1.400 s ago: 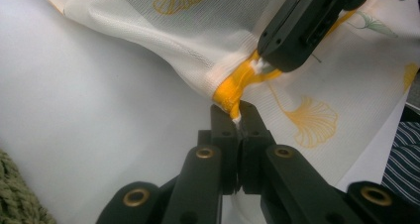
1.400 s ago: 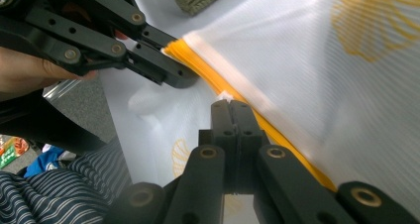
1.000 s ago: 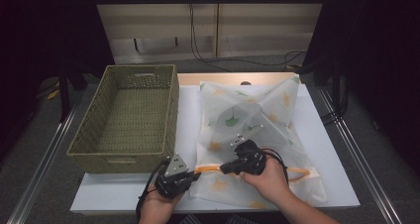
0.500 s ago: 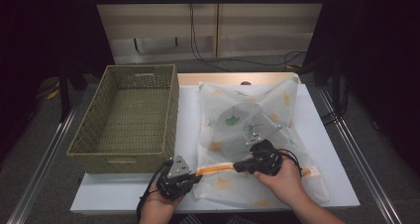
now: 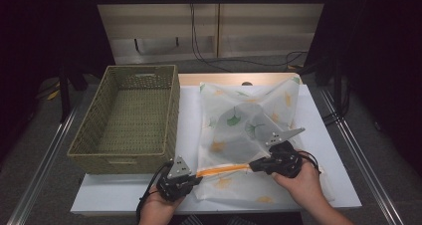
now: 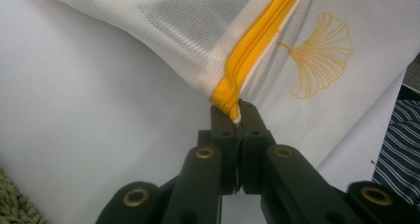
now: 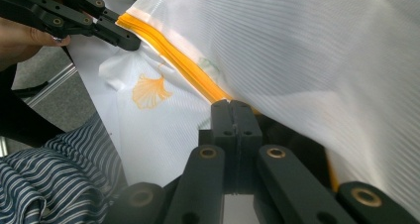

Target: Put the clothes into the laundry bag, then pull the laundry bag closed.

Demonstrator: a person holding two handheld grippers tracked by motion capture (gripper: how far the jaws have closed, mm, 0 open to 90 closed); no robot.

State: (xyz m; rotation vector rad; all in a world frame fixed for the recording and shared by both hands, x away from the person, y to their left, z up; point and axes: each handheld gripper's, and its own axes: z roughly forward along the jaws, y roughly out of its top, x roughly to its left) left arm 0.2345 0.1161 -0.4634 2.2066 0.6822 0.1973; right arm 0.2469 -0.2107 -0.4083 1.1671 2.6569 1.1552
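Observation:
A white mesh bag (image 5: 249,120) printed with ginkgo leaves lies on the white table (image 5: 189,110). Its orange zipper (image 5: 224,169) runs along the near edge between both grippers. My left gripper (image 5: 198,175) is shut on the zipper's left end; the left gripper view shows the jaws pinching the orange tip (image 6: 236,116) of the zipper (image 6: 257,45). My right gripper (image 5: 253,166) is shut on the zipper farther right, jaws pressed together at the orange strip (image 7: 236,105). In the right gripper view the zipper (image 7: 173,53) stretches away to the left gripper (image 7: 131,41).
A green woven basket (image 5: 171,110) stands empty at the left of the table, close beside the bag. The table's near edge lies just under both hands. A striped garment (image 7: 59,169) on the person shows low in the right gripper view.
My right gripper has slid to the right along the zipper, so the orange strip between the two grippers is longer. The left gripper has stayed put on the zipper's end.

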